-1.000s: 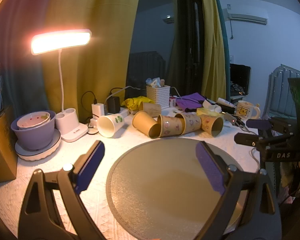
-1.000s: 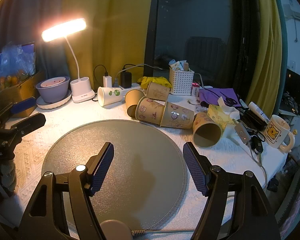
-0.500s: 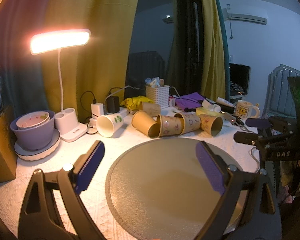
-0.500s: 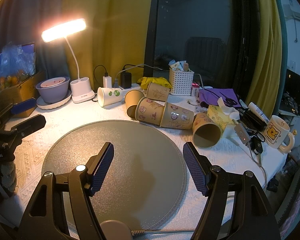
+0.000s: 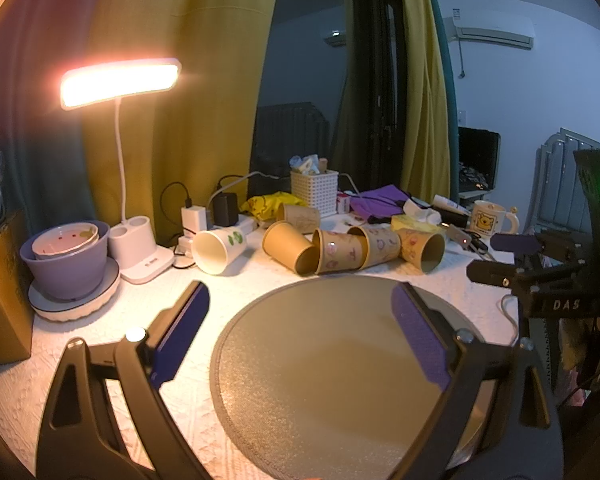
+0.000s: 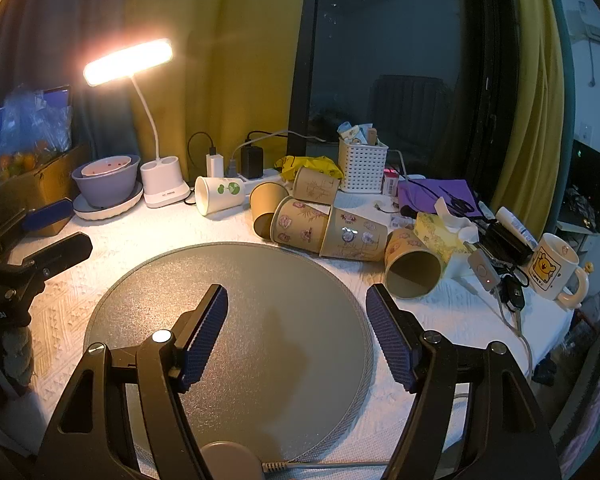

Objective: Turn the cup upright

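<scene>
Paper cups (image 6: 412,274) toppled (several), hand-held grippers agape

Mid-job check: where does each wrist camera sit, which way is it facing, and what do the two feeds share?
Left wrist: on the left hand-held gripper, over the table's left side, facing the mat and tipped cups; its open fingers show, and the right hand-held gripper at right.
Right wrist: on the right hand-held gripper, further right, facing the same way; its open fingers show, the left gripper at left.
Shared: mat, cups, lamp, white basket.
</scene>
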`<state>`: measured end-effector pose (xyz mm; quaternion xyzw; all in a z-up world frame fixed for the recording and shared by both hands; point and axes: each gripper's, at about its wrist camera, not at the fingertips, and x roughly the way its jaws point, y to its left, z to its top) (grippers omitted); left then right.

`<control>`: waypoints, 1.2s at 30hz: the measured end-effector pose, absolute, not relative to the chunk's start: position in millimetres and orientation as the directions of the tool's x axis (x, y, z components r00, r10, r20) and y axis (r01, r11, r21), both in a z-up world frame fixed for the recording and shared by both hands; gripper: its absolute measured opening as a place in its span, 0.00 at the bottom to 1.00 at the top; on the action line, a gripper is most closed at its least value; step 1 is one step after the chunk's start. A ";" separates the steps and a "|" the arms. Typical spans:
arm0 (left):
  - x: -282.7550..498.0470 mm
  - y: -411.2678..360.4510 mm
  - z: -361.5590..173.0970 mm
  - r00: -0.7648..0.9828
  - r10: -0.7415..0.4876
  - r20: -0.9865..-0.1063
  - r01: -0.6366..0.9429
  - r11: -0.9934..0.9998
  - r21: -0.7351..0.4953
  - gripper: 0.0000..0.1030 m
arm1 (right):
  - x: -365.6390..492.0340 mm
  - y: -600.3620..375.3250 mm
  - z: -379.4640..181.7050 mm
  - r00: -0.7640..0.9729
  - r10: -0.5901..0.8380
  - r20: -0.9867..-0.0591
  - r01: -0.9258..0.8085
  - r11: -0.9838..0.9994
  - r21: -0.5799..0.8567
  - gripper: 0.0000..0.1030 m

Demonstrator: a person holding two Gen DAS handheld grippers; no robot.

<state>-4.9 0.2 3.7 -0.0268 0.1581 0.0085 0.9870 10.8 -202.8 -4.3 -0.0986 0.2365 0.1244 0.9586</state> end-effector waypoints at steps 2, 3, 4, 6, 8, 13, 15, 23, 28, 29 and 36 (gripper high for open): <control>-4.7 0.4 3.7 0.949 0.008 -0.315 -0.025 0.998 -0.050 0.91 | 11.3 -202.5 -4.7 0.856 0.193 -0.479 -0.286 0.949 -0.129 0.72; -4.1 0.2 3.1 0.948 0.008 -0.317 -0.024 0.999 -0.048 0.91 | 10.8 -202.5 -4.6 0.857 0.192 -0.478 -0.285 0.950 -0.130 0.72; -3.3 -3.3 2.4 0.947 0.011 -0.320 -0.025 0.999 -0.042 0.91 | 11.5 -202.5 -4.8 0.855 0.195 -0.480 -0.287 0.950 -0.126 0.72; -2.2 -5.5 1.8 0.944 0.013 -0.328 -0.026 0.999 -0.035 0.91 | 12.5 -202.5 -4.8 0.853 0.199 -0.483 -0.290 0.949 -0.121 0.72; -0.1 -8.5 -0.1 0.940 0.020 -0.341 -0.027 0.999 -0.018 0.91 | 17.6 -204.0 -4.0 0.847 0.204 -0.490 -0.295 0.949 -0.115 0.72; 15.9 -12.3 -7.1 0.919 0.020 -0.394 -0.025 1.000 -0.008 0.91 | 41.1 -219.6 -9.4 0.834 0.209 -0.511 -0.295 0.951 -0.091 0.72; 26.2 -10.9 -6.6 0.910 0.023 -0.413 -0.033 0.999 -0.018 0.91 | 54.3 -227.3 -12.4 0.826 0.211 -0.523 -0.295 0.952 -0.082 0.72; 100.5 -26.7 -2.0 0.829 0.016 -0.560 0.029 0.997 0.072 0.91 | 110.4 -249.0 -20.0 0.812 0.212 -0.544 -0.296 0.952 -0.071 0.72; 147.9 -47.1 -0.2 0.797 0.008 -0.603 0.106 0.983 0.152 0.91 | 139.2 -253.5 -26.0 0.800 0.219 -0.559 -0.310 0.948 -0.072 0.72; 156.8 -51.5 0.2 0.794 0.006 -0.608 0.120 0.979 0.167 0.91 | 144.9 -253.8 -26.9 0.797 0.224 -0.561 -0.315 0.947 -0.070 0.72; 225.1 -68.5 -5.7 0.748 0.002 -0.663 0.228 0.938 0.261 0.91 | 174.7 -255.4 -24.9 0.782 0.253 -0.569 -0.339 0.940 -0.049 0.72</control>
